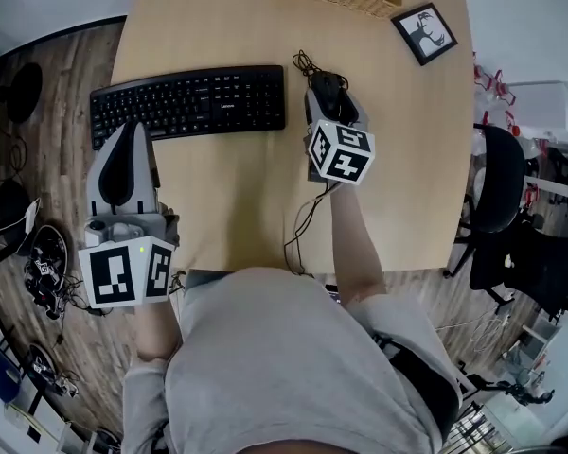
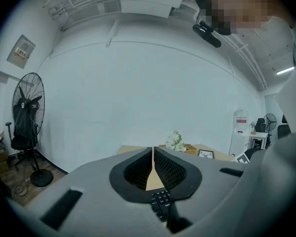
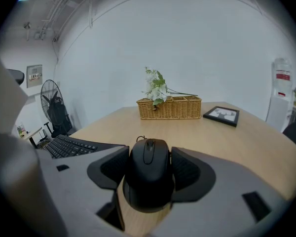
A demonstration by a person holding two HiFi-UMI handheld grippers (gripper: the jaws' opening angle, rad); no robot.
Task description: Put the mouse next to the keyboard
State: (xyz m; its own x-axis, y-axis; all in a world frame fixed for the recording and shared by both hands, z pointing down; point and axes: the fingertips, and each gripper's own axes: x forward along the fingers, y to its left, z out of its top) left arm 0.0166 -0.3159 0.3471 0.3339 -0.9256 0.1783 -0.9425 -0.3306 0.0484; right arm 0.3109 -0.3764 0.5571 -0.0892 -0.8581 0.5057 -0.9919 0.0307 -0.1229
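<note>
Jaws of our right tool (image 3: pixel 148 163) stand partly apart, and their dark pads press against both sides of the black mouse (image 1: pixel 327 87), so the tool has the mouse in its grip. In the right gripper view the mouse fills the gap between the pads, its wheel pointing away from us. We cannot tell whether its underside touches the worktop (image 1: pixel 237 211) or is just above it. From the head view, the mouse is just beside the right end of the black keyboard (image 1: pixel 189 102), with a narrow strip of pale wood between them. Its thin dark cable (image 1: pixel 306 223) loops behind it and also runs back across the worktop toward its near edge.

Our left tool (image 2: pixel 153 168) has its jaws closed together, leaving only a hairline slit, and nothing is caught between them. In the head view we hold it over the front left part of the worktop, its tip at the near edge of the keyboard. Its own view tilts upward to a plain white wall, with a standing fan (image 2: pixel 27 113) off to the left.

At the far edge of the worktop we see a wicker basket (image 3: pixel 169 107) with white flowers (image 3: pixel 155 87), and a black picture frame (image 1: pixel 424 32) lying flat to its right.
</note>
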